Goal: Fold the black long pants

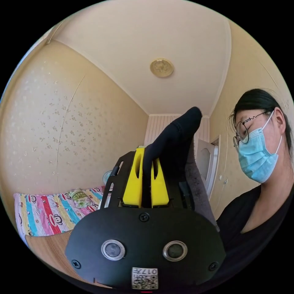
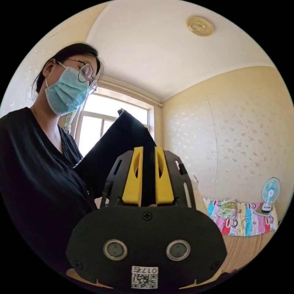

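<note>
Currently at an early stage, by judgement: no fold visible. Black pants (image 1: pixel 176 137) held up in the air, well above the bed. Left gripper (image 1: pixel 146 177) pinched narrow on 1 bunch of the cloth; right gripper (image 2: pixel 148 177) likewise clamped on a flat panel. Left to do: lowering, spreading, folding. Around: patterned bedspread (image 1: pixel 46 214), small fan (image 2: pixel 269 191), window (image 2: pixel 101 119), door (image 1: pixel 208 165), ceiling lamp (image 1: pixel 161 67). In the way: only the person (image 2: pixel 36 171) close beside the cloth.

— What's your left tool doing?
— My left yellow-jawed gripper (image 1: pixel 146 153) pinches a fold of the black cloth long pants (image 1: pixel 174 137), which stick up past its tips.
— Behind it?
— A cartoon-print striped bedsheet (image 1: pixel 52 214).
</note>
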{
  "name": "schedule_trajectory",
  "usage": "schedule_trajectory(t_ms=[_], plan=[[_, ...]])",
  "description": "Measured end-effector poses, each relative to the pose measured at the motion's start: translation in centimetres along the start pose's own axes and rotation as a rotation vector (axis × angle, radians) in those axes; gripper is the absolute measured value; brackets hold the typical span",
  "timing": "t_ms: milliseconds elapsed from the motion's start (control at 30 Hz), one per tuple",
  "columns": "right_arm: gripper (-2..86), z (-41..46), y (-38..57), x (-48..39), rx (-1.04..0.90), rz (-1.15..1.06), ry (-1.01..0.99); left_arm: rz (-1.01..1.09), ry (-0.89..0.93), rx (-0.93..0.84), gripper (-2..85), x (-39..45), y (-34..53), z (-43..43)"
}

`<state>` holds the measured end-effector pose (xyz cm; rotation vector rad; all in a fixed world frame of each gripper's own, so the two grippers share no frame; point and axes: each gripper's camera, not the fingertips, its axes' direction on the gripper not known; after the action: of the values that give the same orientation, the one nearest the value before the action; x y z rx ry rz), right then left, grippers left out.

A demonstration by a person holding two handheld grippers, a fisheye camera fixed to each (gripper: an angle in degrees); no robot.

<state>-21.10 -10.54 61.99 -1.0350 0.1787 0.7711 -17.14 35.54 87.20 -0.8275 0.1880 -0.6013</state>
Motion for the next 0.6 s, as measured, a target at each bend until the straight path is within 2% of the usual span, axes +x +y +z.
schedule_trajectory(t_ms=[167,300,467,533,600], plan=[[14.6,2.8,2.6,-2.4,-0.128,-0.007,-0.176,-0.069,-0.119,0.037,1.8,0.2,-1.3,-1.5],[16.8,5.1,5.6,-3.1,-0.138,0.156,-0.413,-0.062,-0.175,0.023,1.8,0.7,-2.5,-1.3],[15.4,6.3,4.3,-3.9,-0.108,0.177,-0.432,-0.049,-0.195,-0.017,1.7,1.0,-4.2,-0.2],[10.8,5.9,2.7,-2.9,-0.06,0.19,-0.397,-0.061,-0.201,-0.029,1.7,0.6,-4.7,0.0],[5.5,4.8,-0.1,-0.7,-0.042,0.195,-0.233,-0.07,-0.225,-0.037,1.7,0.0,-5.2,-0.3]])
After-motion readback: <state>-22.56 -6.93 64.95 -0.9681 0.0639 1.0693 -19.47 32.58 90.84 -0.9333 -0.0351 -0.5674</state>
